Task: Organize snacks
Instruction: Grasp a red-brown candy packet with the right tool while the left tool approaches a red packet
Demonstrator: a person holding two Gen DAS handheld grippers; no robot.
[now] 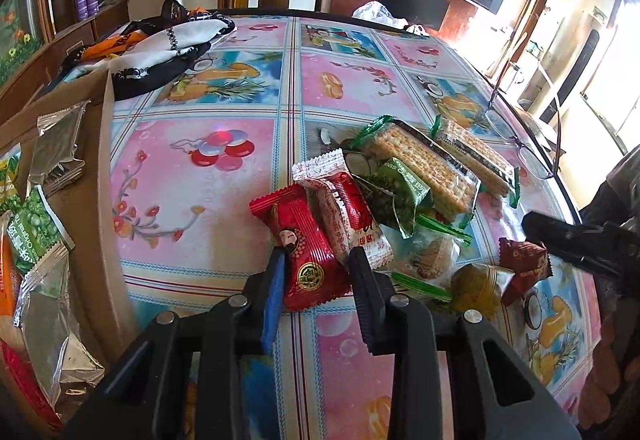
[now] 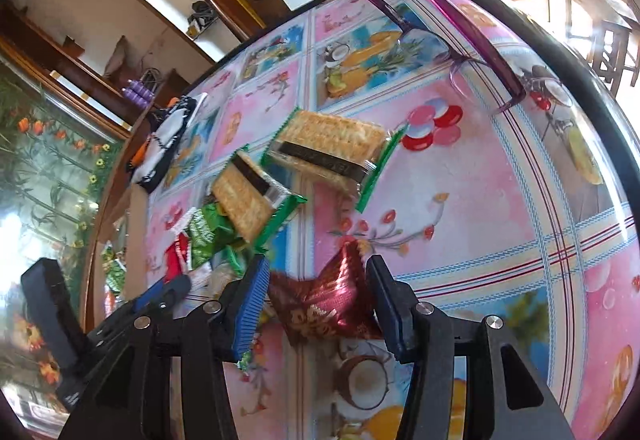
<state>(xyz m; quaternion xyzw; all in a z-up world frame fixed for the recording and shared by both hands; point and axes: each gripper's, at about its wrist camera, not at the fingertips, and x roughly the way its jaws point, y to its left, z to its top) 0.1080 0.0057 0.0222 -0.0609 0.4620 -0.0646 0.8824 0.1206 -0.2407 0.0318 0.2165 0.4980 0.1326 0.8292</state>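
L gripper [image 1: 316,276] clamped on red snack pack [image 1: 306,256], pack at near edge of snack pile [image 1: 404,176] on table [image 1: 200,176]. R gripper [image 2: 318,304] jaws apart, maroon pack [image 2: 328,304] between, pads not pressing. Box [image 1: 96,176] w/ sorted packs at left.

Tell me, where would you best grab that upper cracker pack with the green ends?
Grip the cracker pack across its short width, at mid-length, coming from above. It lies flat and apart from the pile; its long straight sides suit two jaws, whereas the crimped green ends are thin and floppy.
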